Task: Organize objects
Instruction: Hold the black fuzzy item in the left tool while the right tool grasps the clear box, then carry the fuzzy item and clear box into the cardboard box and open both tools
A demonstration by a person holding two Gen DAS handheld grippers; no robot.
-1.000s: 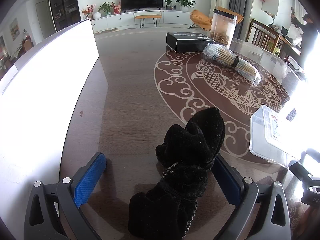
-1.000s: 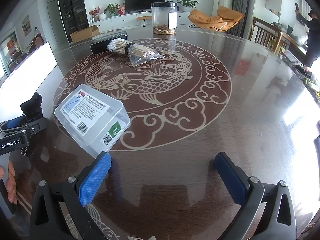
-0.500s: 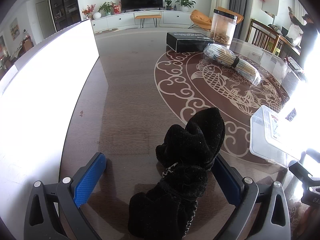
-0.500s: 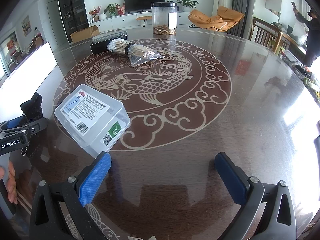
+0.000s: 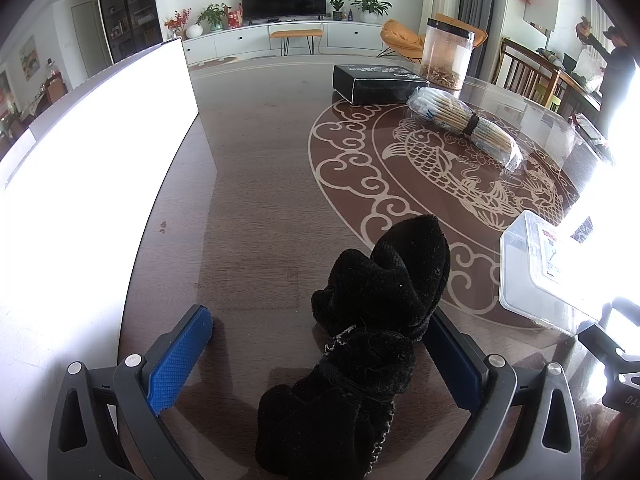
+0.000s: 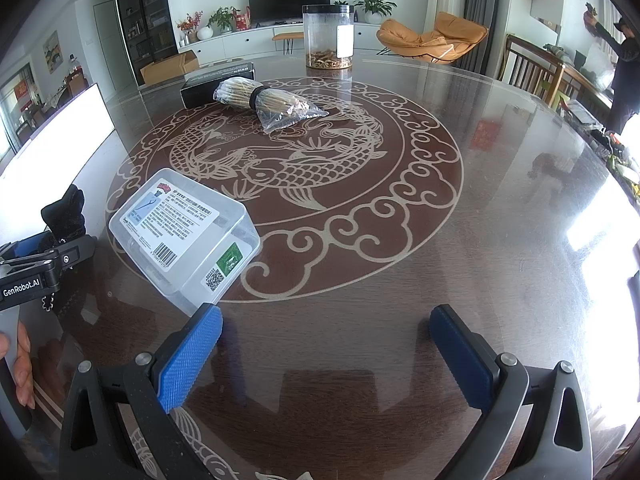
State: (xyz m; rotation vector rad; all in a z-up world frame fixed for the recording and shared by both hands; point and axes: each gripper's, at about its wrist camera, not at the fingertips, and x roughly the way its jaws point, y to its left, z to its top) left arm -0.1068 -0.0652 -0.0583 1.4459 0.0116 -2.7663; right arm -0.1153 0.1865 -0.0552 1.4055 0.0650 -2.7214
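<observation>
A black velvet pouch [image 5: 380, 320] with a thin chain lies on the brown glass-topped table [image 5: 260, 200]. It sits between the fingers of my left gripper [image 5: 316, 318], leaning on the right finger; the gripper is open, its left finger well clear of the cloth. In the right wrist view the pouch [image 6: 66, 212] shows at the far left. My right gripper [image 6: 326, 316] is open over bare table, nothing between its fingers. A clear plastic lidded box [image 6: 184, 232] with a printed label lies just beyond its left finger.
A bagged bundle of sticks [image 6: 268, 100], a black carton [image 6: 218, 80] and a clear jar [image 6: 329, 36] stand further back. A bright white panel [image 5: 80, 160] borders the table's left side. A hand [image 6: 20, 356] holds the left gripper. A person [image 5: 618, 72] stands far right.
</observation>
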